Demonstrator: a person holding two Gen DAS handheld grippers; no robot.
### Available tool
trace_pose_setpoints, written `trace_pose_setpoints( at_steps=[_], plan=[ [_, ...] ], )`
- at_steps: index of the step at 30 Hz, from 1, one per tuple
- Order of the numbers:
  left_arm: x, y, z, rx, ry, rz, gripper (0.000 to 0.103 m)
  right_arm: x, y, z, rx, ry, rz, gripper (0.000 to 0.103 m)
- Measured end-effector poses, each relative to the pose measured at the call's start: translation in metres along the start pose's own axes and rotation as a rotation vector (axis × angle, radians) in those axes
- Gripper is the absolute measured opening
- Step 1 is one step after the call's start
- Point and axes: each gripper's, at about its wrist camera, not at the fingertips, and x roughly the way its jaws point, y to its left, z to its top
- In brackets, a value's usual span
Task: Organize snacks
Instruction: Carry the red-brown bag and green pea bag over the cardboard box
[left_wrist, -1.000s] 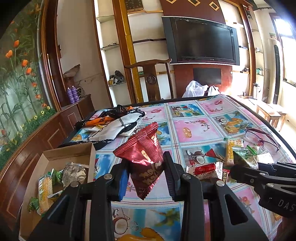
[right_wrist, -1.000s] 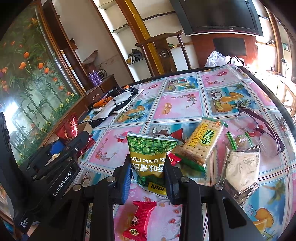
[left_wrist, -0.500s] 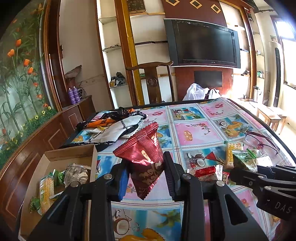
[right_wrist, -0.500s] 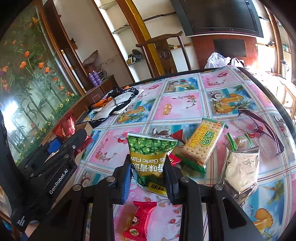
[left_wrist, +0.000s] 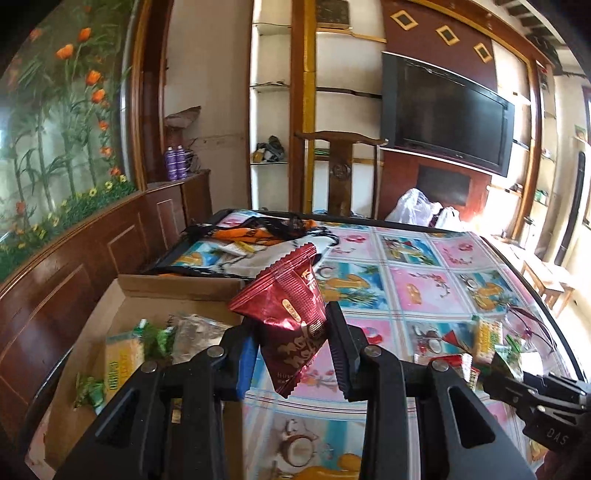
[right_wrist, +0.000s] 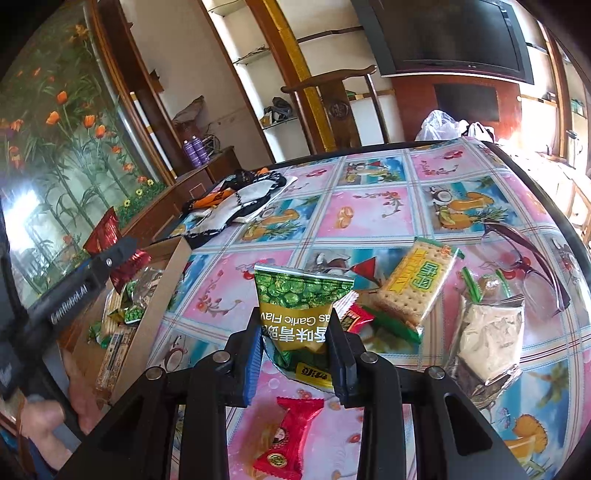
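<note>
My left gripper (left_wrist: 291, 354) is shut on a dark red foil snack packet (left_wrist: 288, 314) and holds it in the air at the right edge of an open cardboard box (left_wrist: 110, 317) with several snacks inside. My right gripper (right_wrist: 295, 350) is shut on a green garlic pea packet (right_wrist: 299, 310), held just above the table. The left gripper and its red packet (right_wrist: 110, 236) show at the left of the right wrist view, over the box (right_wrist: 162, 295).
On the patterned tablecloth (right_wrist: 369, 214) lie a cracker pack (right_wrist: 417, 280), a clear bag of pale powder (right_wrist: 487, 339), a red candy (right_wrist: 288, 439), small red and green packets (right_wrist: 362, 317) and glasses (right_wrist: 524, 258). Clothes (right_wrist: 236, 206) lie at the far left. A wooden chair (left_wrist: 340, 170) stands behind.
My left gripper has carried the red packet left and up, toward the box, which now fills more of its view. The right gripper still holds the pea packet in about the same place.
</note>
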Motion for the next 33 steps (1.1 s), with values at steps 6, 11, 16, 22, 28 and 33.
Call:
trace_pose_setpoints(
  at_steps=[6,11,16,22,28,33],
  plan=[
    [-0.003,0.034,-0.001,-0.072,-0.002,0.027,0.034,0.003,0.030,-0.006,-0.037,0.000,0.041,0.033],
    [-0.008,0.060,-0.003,-0.125,-0.009,0.048,0.034,0.011,0.072,-0.017,-0.082,0.009,0.094,0.033],
    [-0.016,0.096,-0.018,-0.184,0.007,0.078,0.034,0.021,0.121,-0.028,-0.137,0.023,0.169,0.034],
    [-0.034,0.139,-0.037,-0.261,0.016,0.107,0.034,0.040,0.168,-0.045,-0.219,0.064,0.219,0.034],
    [-0.035,0.165,-0.058,-0.261,0.115,0.062,0.034,0.055,0.204,-0.059,-0.297,0.096,0.254,0.034],
    [-0.026,0.178,-0.075,-0.297,0.162,0.053,0.034,0.074,0.215,-0.066,-0.322,0.134,0.239,0.034]
  ],
)
